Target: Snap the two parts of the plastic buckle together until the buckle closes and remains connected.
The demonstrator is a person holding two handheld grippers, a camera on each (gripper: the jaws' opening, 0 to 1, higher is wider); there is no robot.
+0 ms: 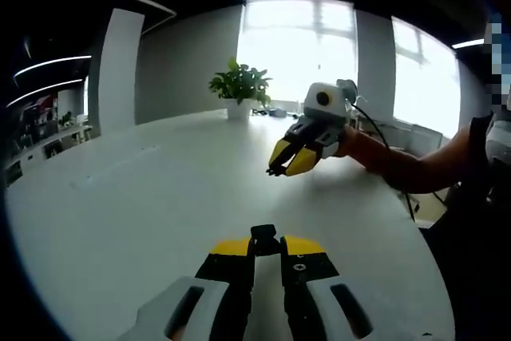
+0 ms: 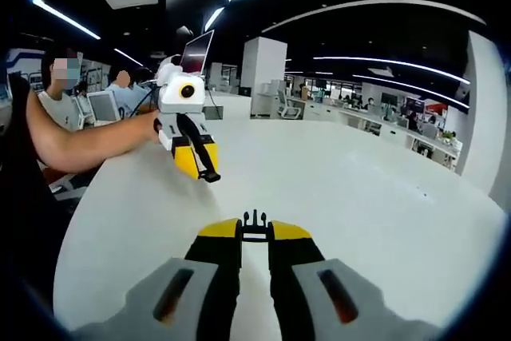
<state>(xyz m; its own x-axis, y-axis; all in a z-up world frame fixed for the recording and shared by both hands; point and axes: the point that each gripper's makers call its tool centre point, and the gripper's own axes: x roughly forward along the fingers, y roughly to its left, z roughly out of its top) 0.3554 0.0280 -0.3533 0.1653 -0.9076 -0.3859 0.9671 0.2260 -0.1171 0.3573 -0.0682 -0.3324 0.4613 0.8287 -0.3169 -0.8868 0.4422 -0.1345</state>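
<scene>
Right now, at the bottom centre of the left gripper view, the left gripper (image 1: 264, 239) has its yellow-tipped jaws pinched nearly together on a black buckle piece (image 1: 263, 234). At centre right of that view, the right gripper (image 1: 281, 167) hangs above the white table (image 1: 120, 197), in front of a potted plant (image 1: 239, 89). In the right gripper view, its jaws at bottom centre clamp a pronged buckle piece (image 2: 255, 224), well apart from the other gripper at upper left.
</scene>
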